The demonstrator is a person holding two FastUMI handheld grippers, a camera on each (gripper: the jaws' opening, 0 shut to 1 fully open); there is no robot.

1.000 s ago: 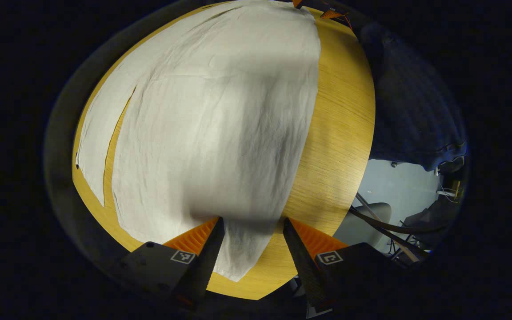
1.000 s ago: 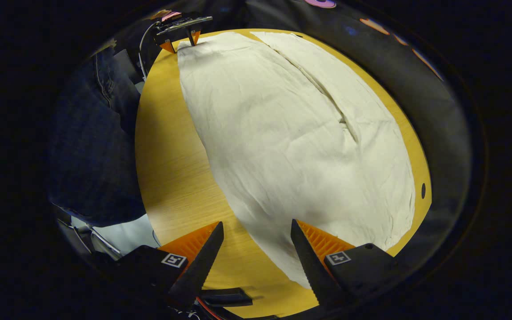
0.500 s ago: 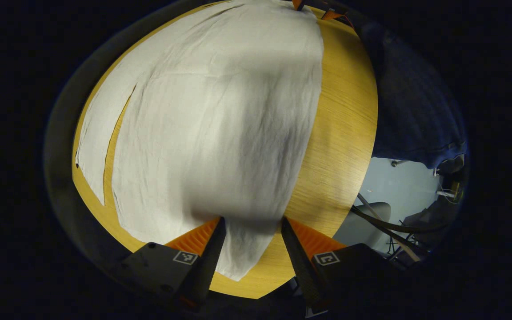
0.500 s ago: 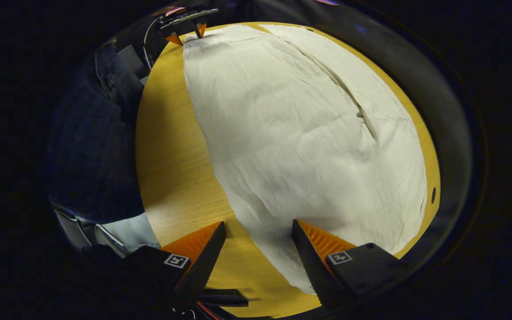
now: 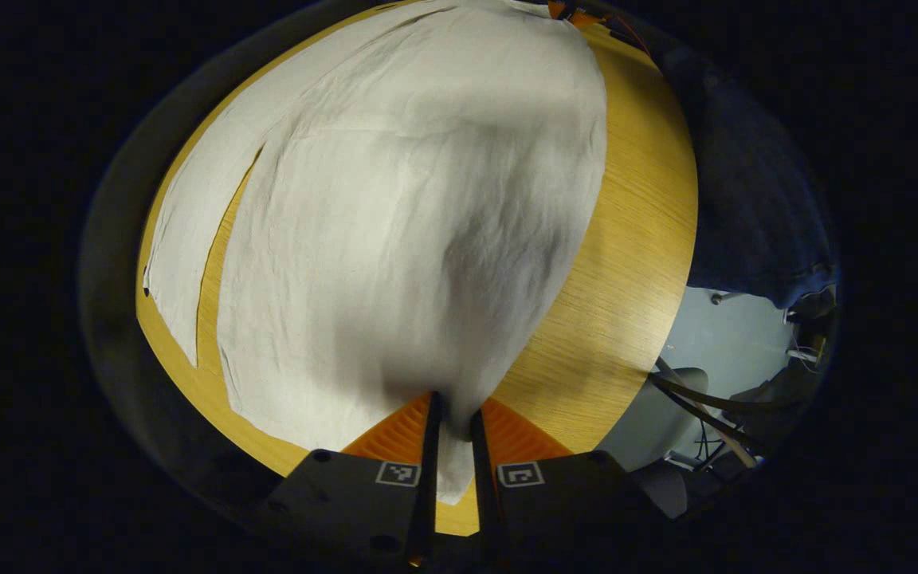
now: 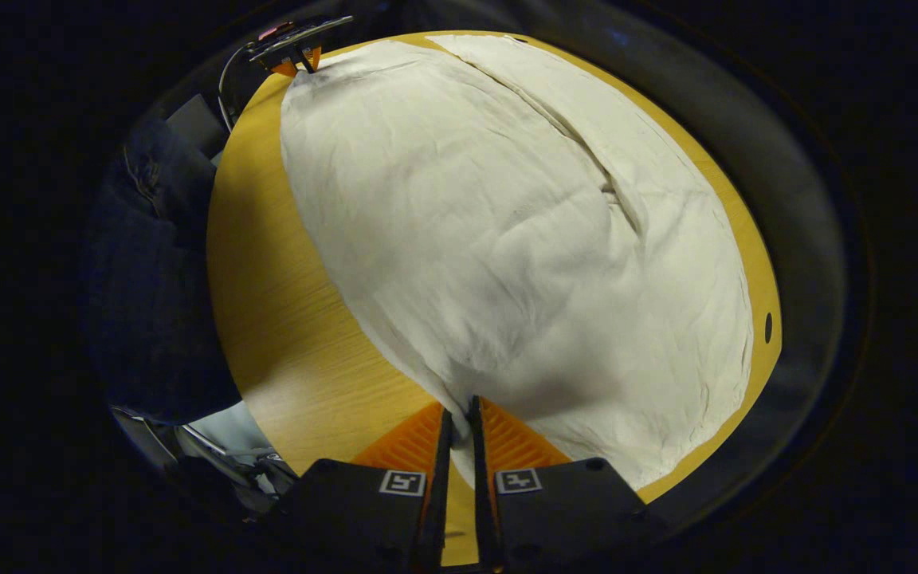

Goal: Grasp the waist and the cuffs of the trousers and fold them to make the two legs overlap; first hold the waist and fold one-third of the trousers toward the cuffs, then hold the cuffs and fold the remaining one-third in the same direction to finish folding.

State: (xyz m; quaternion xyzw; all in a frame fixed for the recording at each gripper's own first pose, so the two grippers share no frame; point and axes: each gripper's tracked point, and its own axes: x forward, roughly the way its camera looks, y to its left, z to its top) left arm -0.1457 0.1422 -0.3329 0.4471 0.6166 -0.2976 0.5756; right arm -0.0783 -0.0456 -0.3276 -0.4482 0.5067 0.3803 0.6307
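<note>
Your left gripper (image 5: 453,414) is clamped on the near edge of the trousers (image 5: 395,215), both fingers pinching a tuck of pale cloth between them; a tongue of fabric hangs below the pinch, and you cannot tell from here whether this end is waist or cuff. Your right gripper (image 6: 457,414) is clenched the same way on the opposite end of the trousers (image 6: 507,239), cloth drawn up into a small peak where the fingers meet. The trousers lie spread flat across the wooden counter (image 5: 626,263), covering most of it, with a long slit between the two legs showing toward the far side in both views. In the right gripper view the left gripper (image 6: 297,57) appears at the far end of the cloth, small and partly cut off, so its grip cannot be read there. A bare strip of counter (image 6: 268,303) runs along the side nearest you. Your dark trousers (image 6: 148,263) show beside that edge, dim and poorly lit. Past the counter's corner in the left gripper view, floor (image 5: 714,343) and some cables are barely distinguishable.
</note>
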